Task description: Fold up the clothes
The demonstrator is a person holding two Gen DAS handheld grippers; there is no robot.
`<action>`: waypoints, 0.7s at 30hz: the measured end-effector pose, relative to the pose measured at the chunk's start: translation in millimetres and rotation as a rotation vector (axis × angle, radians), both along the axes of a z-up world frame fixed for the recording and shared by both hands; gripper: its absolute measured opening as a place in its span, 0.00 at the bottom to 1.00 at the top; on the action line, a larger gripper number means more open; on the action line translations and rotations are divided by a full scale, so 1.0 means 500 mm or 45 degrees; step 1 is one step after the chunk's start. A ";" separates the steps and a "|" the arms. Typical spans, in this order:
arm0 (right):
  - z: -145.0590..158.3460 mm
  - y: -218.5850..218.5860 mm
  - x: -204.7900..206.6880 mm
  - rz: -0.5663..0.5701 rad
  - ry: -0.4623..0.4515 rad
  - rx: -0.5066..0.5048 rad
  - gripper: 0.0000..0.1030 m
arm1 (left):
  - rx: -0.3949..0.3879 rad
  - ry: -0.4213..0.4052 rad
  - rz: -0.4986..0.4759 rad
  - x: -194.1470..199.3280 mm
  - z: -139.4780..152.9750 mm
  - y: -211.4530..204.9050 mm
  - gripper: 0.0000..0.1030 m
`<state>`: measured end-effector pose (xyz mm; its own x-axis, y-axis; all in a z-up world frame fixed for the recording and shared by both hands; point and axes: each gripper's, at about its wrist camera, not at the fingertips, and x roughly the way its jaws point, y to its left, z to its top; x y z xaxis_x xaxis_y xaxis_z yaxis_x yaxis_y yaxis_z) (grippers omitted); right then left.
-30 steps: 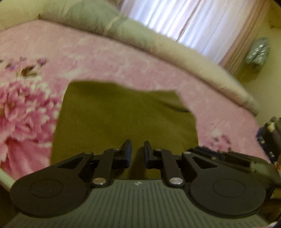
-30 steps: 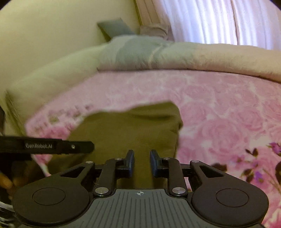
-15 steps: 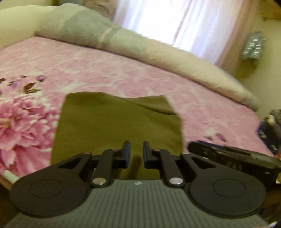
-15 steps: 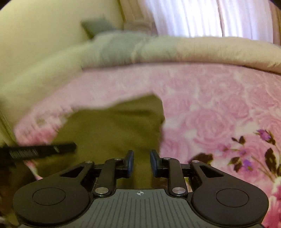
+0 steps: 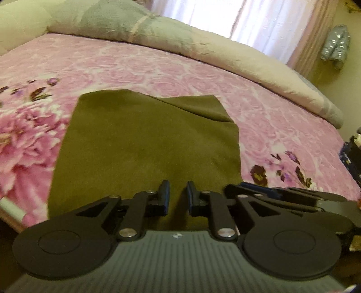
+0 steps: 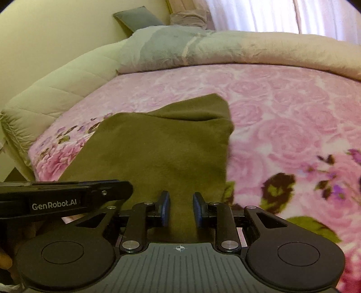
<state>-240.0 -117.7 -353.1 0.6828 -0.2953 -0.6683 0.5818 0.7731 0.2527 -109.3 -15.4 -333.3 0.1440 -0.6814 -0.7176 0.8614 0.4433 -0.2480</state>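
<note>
We see a folded olive-green fleece garment [image 5: 146, 144] lying flat on a pink rose-patterned bed blanket [image 5: 282, 126], near the blanket's front edge. Its far right corner shows a second layer peeking out from under the top fold. Beyond it, a long pale grey-and-cream rolled quilt [image 5: 203, 45] runs along the far side of the bed, in front of bright white curtains [image 5: 259, 20].

In the left wrist view, our left gripper [image 5: 178, 195] hangs above the near edge of the garment. Its black jaws have just been opening a little and stand narrowly apart, with the cloth showing in the gap behind them but not pressed by the pads, as far as we can tell. The right gripper appears here as a dark bar just to the right.

In the right wrist view, our right gripper [image 6: 180, 208] sits over the garment's near right part, its blue-padded jaws a small gap apart; cloth fills the space between them, but we cannot tell whether they pinch it. The left gripper's black side, lettered GenRobot.AI, crosses the left edge.
</note>
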 end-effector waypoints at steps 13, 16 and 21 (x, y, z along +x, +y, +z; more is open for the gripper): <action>0.068 0.092 -0.077 -0.084 0.014 -0.058 0.86 | 0.136 -0.103 0.156 -0.057 0.065 0.087 0.40; 0.081 0.103 -0.085 -0.107 0.025 -0.042 0.86 | 0.147 -0.134 0.168 -0.071 0.080 0.110 0.44; 0.086 0.122 -0.099 -0.138 0.068 -0.015 0.86 | 0.159 -0.175 0.201 -0.089 0.099 0.151 0.47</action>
